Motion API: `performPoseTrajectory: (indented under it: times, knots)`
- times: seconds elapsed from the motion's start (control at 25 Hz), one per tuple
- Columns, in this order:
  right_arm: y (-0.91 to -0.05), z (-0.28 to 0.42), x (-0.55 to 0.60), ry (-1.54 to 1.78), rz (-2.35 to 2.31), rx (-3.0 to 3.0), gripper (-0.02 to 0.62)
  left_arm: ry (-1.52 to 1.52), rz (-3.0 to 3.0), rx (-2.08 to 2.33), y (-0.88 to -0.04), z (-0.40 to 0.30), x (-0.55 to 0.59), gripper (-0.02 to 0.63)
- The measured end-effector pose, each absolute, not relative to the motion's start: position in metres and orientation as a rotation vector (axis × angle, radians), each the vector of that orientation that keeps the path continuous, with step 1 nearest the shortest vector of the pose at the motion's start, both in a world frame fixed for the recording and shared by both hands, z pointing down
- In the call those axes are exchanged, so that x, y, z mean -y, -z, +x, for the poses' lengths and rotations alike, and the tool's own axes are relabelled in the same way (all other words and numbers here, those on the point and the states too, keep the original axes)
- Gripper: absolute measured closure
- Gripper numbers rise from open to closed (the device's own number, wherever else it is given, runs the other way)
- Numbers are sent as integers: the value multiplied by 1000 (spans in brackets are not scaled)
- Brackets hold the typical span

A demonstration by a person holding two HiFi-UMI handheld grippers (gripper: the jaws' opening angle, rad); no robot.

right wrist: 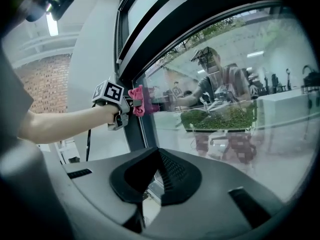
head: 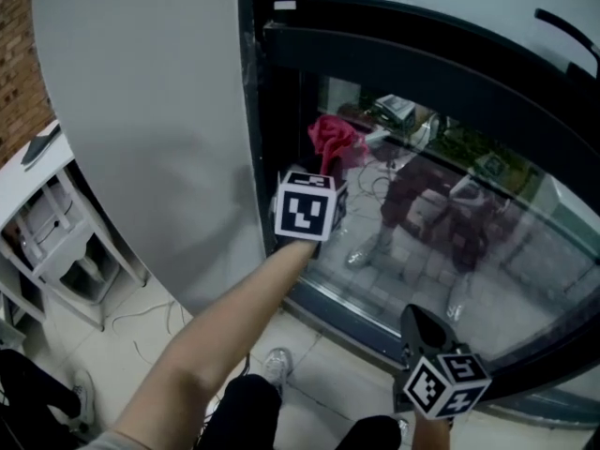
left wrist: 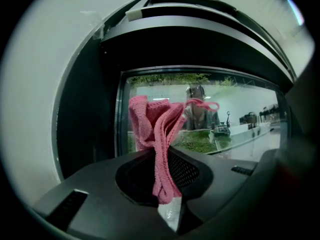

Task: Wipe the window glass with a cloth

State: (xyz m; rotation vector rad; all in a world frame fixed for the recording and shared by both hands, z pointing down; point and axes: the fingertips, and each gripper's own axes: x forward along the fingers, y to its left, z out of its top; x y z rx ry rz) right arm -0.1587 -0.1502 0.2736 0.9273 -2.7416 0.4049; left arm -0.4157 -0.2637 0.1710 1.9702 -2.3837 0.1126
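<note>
Nearest us, our right gripper (head: 424, 331) hangs low, its jaws pressed together on nothing. Farther out, our left gripper (left wrist: 167, 156) is clamped on the pink cloth (left wrist: 150, 121), which we judge soft, light and floppy, best held bunched mid-fold. Its loose end sits close to the window glass (left wrist: 235, 114); we cannot tell if they touch.

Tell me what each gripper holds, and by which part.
The left gripper pinches the pink cloth by its bunched lower end. The right gripper is shut and holds nothing.

A white rack (head: 42, 242) is seen at the left edge; a brick wall (head: 13, 73) is shown in the upper left corner.
</note>
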Motion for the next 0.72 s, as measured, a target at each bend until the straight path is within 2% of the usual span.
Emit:
performPoseTrajectory:
  times: [0.72]
  knots:
    - [-258, -39, 149, -391, 1130, 2681, 603, -121, 2188, 2197, -172, -274, 281, 552]
